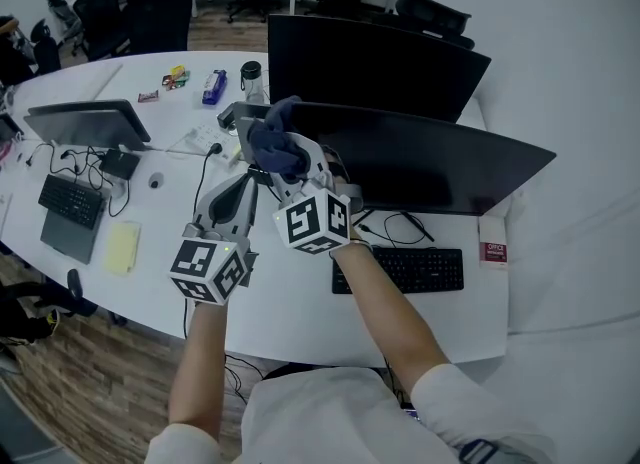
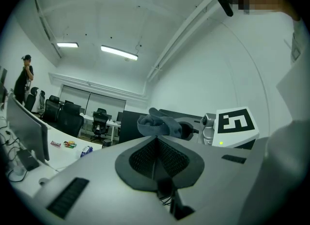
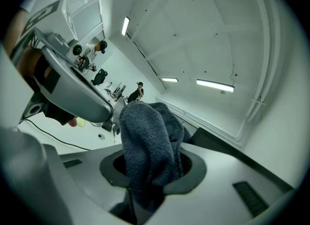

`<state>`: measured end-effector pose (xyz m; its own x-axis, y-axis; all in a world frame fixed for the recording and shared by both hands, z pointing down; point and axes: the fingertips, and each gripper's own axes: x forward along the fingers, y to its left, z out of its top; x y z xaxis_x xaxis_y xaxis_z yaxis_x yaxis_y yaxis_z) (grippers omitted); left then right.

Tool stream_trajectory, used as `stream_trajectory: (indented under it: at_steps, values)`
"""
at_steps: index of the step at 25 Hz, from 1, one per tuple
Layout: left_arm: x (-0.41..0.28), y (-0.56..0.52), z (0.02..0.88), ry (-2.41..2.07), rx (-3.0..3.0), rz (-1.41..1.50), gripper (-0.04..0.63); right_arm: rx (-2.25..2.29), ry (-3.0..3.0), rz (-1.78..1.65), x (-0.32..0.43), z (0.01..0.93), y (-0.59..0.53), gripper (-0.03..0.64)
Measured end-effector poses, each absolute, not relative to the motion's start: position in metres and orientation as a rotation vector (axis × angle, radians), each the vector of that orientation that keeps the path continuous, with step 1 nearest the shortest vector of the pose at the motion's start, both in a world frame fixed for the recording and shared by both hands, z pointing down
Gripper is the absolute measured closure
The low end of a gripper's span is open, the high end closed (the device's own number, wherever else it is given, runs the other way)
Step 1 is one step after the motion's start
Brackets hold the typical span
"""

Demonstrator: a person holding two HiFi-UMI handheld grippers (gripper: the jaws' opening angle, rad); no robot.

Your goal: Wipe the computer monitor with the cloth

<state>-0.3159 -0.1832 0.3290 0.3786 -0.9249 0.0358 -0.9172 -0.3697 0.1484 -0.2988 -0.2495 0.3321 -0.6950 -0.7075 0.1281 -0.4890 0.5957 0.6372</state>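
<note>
A dark blue-grey cloth point(image 1: 275, 144) is bunched up in my right gripper point(image 1: 280, 157), which is shut on it and raised in front of the near black monitor point(image 1: 440, 164). The right gripper view shows the cloth point(image 3: 147, 144) spilling out of the right gripper point(image 3: 151, 170). My left gripper point(image 1: 238, 190) is held just left of and below the cloth. In the left gripper view the left gripper point(image 2: 156, 144) has its pads pressed together with nothing between them, and the cloth point(image 2: 157, 124) shows just beyond. A second black monitor point(image 1: 375, 64) stands behind the first.
A black keyboard point(image 1: 398, 270) lies in front of the near monitor on the white desk point(image 1: 290, 312). To the left are another screen point(image 1: 88, 122), a keyboard point(image 1: 70, 200) and a yellow pad point(image 1: 122, 247). A bottle point(image 1: 252, 80) stands behind. Office chairs point(image 1: 150, 7) line the back.
</note>
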Motion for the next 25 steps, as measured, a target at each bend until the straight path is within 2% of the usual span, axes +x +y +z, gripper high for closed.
stream_trajectory:
  at_steps: [25]
  values:
    - [-0.304,-0.189,0.377,-1.592,2.457,-0.013,0.583,0.932,-2.417,-0.619,-0.285,0.436,-0.248,0.479]
